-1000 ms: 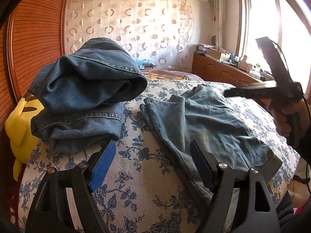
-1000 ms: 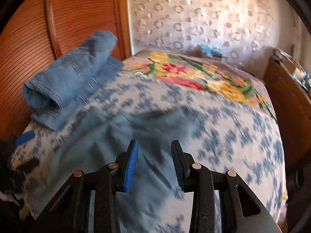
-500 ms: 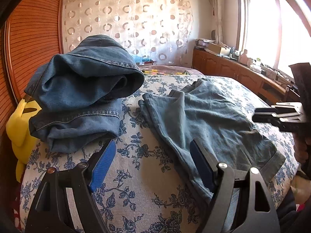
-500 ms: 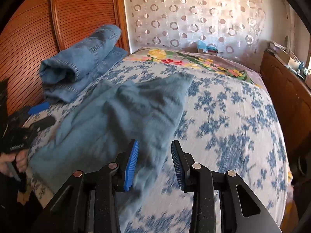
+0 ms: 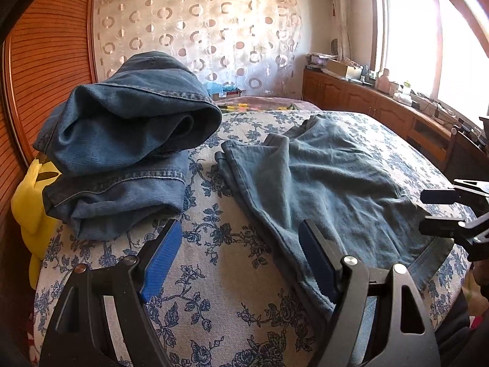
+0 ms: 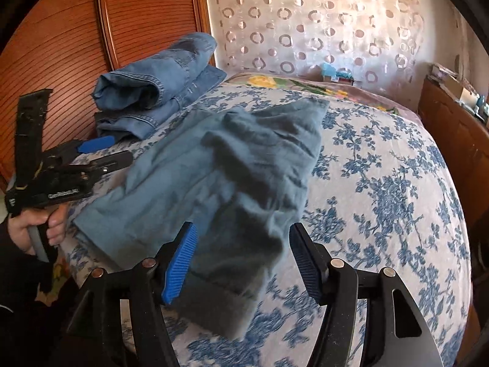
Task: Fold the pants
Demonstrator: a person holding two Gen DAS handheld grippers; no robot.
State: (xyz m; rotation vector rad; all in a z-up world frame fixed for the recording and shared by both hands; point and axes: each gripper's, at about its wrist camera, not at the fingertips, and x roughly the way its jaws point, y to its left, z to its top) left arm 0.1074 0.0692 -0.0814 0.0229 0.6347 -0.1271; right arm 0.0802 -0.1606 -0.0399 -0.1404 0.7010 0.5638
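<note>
The pants (image 6: 232,183) lie spread on the bed (image 6: 397,198), a grey-blue pair, rumpled, one leg end reaching the near edge. The right tool (image 6: 241,263) hangs just over that leg end, and its blue pads are spreading apart right now; cloth shows between them, but neither pad presses on it. Off to its left, the left tool (image 6: 104,153) sits low at the bed's edge, gripped by a hand (image 6: 36,226) in a dark sleeve. From the left tool's own camera, the left tool (image 5: 241,263) stands wide, nothing between its pads; the long side edge of the pants (image 5: 321,183) runs just under its right finger, and bare flowered bedcover (image 5: 220,275) fills the gap. Ahead and to its left, a pile of folded jeans (image 5: 122,146) rests by the wooden headboard (image 5: 45,61), apart from the spread pair. Far right of that view, the right tool (image 5: 440,211) pokes in over the hem.
</note>
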